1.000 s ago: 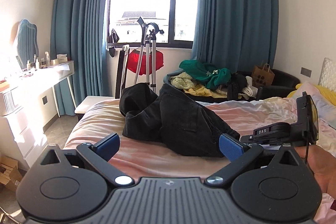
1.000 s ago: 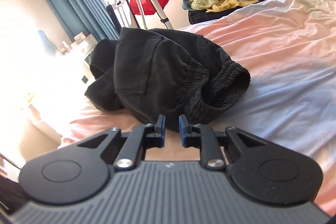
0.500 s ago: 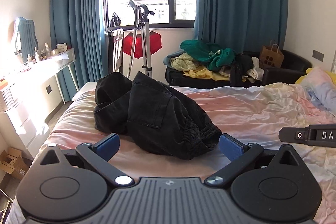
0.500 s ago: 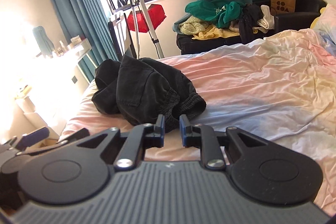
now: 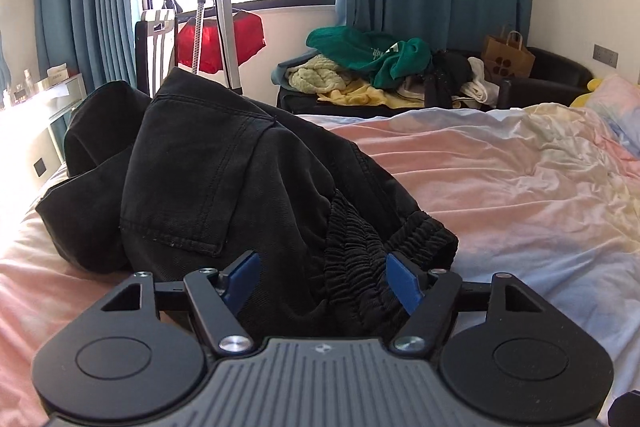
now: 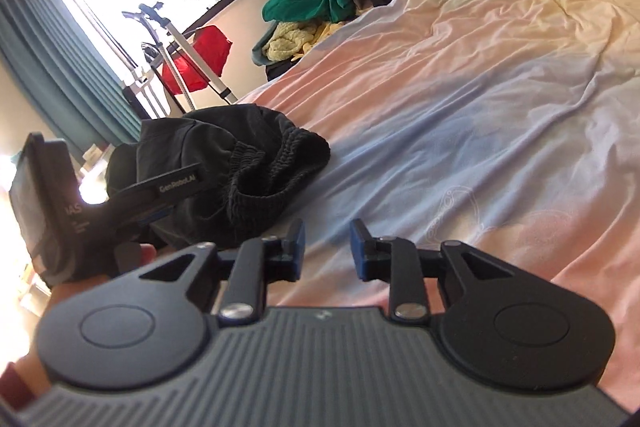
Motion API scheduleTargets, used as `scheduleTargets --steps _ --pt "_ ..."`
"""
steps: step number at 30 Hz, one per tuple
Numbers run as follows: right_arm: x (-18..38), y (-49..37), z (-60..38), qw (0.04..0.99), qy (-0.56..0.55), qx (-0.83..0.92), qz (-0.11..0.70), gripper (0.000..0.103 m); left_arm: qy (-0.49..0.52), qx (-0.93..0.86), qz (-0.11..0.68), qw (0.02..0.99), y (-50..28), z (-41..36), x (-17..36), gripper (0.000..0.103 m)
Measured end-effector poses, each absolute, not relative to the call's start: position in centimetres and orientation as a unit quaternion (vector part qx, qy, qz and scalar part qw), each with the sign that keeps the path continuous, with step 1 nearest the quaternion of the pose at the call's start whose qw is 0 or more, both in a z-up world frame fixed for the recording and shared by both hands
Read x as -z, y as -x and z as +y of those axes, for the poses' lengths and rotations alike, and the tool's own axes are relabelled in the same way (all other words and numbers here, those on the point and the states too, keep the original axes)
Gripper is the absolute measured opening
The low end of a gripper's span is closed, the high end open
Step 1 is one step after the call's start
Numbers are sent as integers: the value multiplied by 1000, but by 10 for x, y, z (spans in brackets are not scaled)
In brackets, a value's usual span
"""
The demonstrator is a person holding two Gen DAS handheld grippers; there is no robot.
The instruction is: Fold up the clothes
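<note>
The bedroom has teal curtains, a bright window and a bed under a crumpled pastel pink, blue and yellow sheet [image 5: 500, 187]; every place below is given relative to that sheet. The item to be folded, a crumpled pair of black trousers with a ribbed elastic waistband [image 5: 208, 179], lies in a heap on the sheet's window-side end, nothing yet spread flat.

My left gripper [image 5: 322, 279] sits low at the near edge of the heap. Its jaws are closing, with the gathered waistband bunched between the blue pads [image 5: 402, 283]; the pads do not yet appear to press the cloth.

My right gripper [image 6: 326, 247] hangs over bare sheet, beside the heap and clear of it. Its jaws are opening, with nothing between them.

Risks, in my judgement:
- The waistband is doubled over itself. The left jaws may clamp several layers at once, so a lift would bring the heap up as a lump rather than open it.
- The pads sit close to the sheet; closing this low could pinch bedding along with the trousers.
- The right gripper has no hold. A pull by the left alone would drag the garment across the sheet, not spread it.
- Window glare washes out the far side of the heap, so the trouser legs cannot be traced there.
</note>
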State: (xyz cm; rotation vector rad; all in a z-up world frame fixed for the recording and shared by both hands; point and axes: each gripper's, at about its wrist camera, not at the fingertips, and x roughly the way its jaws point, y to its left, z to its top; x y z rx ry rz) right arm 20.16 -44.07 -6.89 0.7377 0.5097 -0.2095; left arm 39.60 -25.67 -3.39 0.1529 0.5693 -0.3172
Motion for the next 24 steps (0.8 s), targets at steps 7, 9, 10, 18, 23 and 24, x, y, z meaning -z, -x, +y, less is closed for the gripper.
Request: scheduleTargets --steps 7,9,10,18,23,24 --pt "117 -238 -444 893 -359 107 251 65 -240 181 223 927 -415 -308 91 67" --pt "125 -243 -445 889 -366 99 257 65 -283 197 211 915 -411 -319 106 51" --pt "127 -244 -445 889 -364 102 257 65 -288 197 207 914 -409 -323 108 31" --pt "121 -222 -445 895 -358 126 234 65 -210 208 150 943 -366 -296 68 8" --pt "98 -198 -431 911 -334 105 217 65 -173 215 128 953 -301 -251 23 5" --pt "93 -194 -427 915 -326 101 215 65 -164 214 127 954 -290 -241 16 4"
